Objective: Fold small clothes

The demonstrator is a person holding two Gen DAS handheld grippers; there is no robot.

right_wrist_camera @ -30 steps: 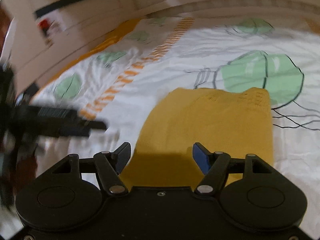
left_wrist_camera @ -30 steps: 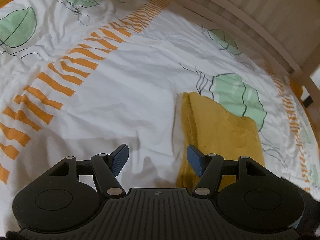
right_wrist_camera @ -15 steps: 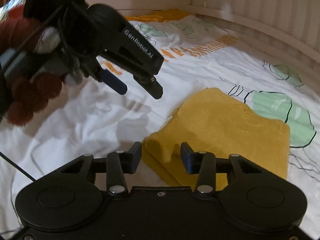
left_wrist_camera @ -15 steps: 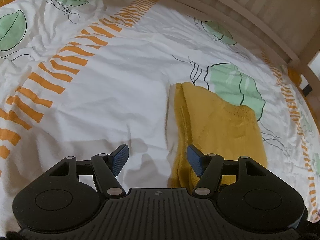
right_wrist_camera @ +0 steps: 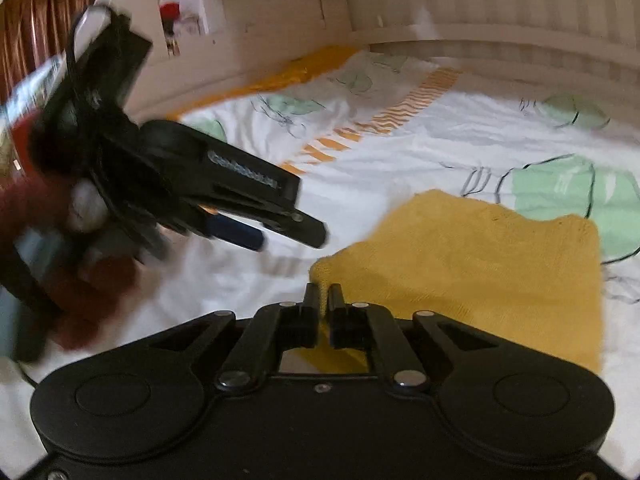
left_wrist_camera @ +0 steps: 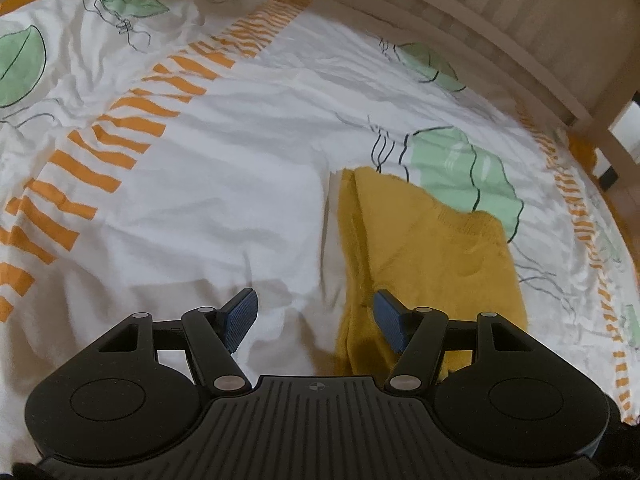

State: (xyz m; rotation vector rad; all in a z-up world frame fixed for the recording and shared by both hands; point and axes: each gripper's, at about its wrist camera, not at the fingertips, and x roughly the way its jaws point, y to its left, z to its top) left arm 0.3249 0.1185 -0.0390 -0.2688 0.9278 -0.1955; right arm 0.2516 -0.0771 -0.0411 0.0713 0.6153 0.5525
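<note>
1. One garment [right_wrist_camera: 480, 264] is the job here: a small mustard-yellow knitted piece, already doubled over into a rough rectangle, lying on the bed [left_wrist_camera: 224, 208] toward its far edge, where the slatted wooden bedframe [left_wrist_camera: 500, 12] runs.
2. It looks soft and light, a loose knit that will sag and stretch when lifted instead of holding a shape; I'd expect the stacked layers to slide over one another if only the top one is caught.
3. Corners and the folded edge seem the best places to take hold, pinching through all layers at once, since the middle offers only flat cloth that would bunch.
4. The right gripper [right_wrist_camera: 323, 300] is clenched on the near corner of the garment; a tip of yellow knit shows between its closed pads, so it has that corner in hand.
5. The left gripper [left_wrist_camera: 314, 318] is released, its blue pads [left_wrist_camera: 241, 316] standing wide with nothing between them; it hovers over white sheet, its right finger just over the garment's long folded edge.
6. In the left wrist view that folded edge shows as a thick ridge of several layers, and the far edge carries a ribbed or openwork band with a shallow dip in it.
7. The sheet is white, creased, printed with green leaves [left_wrist_camera: 456, 164] and orange stripes [left_wrist_camera: 132, 120].
</note>
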